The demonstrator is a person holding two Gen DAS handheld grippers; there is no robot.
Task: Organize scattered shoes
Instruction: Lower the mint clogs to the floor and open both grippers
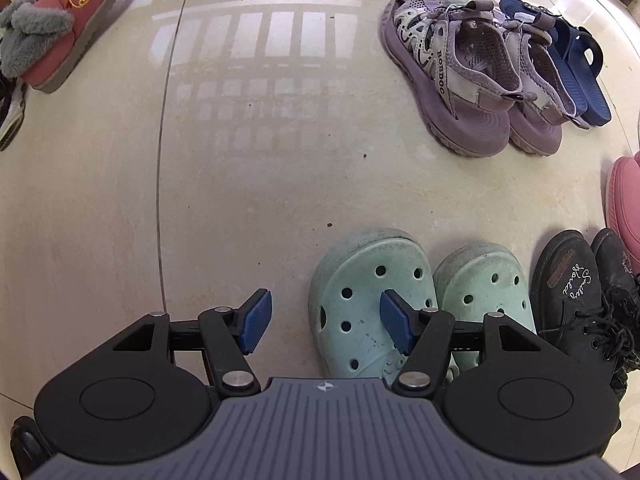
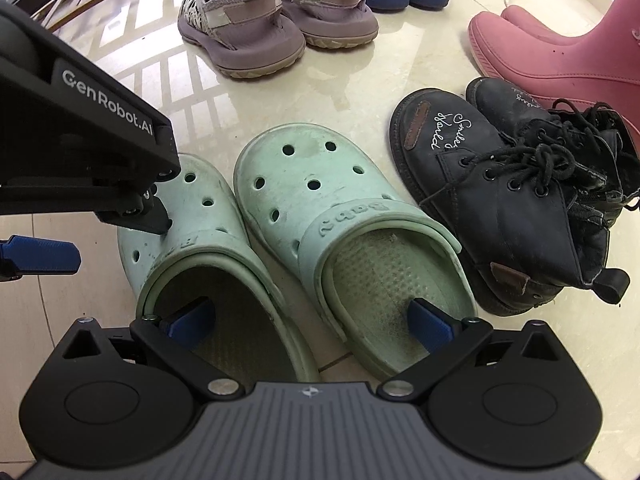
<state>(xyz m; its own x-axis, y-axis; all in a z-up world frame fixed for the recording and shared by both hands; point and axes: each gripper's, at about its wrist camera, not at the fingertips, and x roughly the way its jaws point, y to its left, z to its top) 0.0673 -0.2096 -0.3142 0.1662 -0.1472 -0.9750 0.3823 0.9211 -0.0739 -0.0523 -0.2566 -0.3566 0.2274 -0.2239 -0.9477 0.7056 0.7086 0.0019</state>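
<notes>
Right gripper point(image 2: 310, 326) hangs over mint clogs point(image 2: 320, 216), jaws spread wide, one blue pad over each heel opening, gripping nothing. Left gripper point(image 1: 326, 324) also parted, roughly mid-spread, empty; its right pad over toe of left clog point(image 1: 360, 300), other pad over bare floor point(image 1: 240, 180). Clogs paired side by side, toes away. Black lace-up boots point(image 2: 512, 200) just right of them, pink boots point(image 2: 560, 52) beyond. Purple sandals point(image 1: 460, 76) and navy slides point(image 1: 576, 64) paired farther off. Pink fur-lined slipper point(image 1: 68, 28) far left, apart.
</notes>
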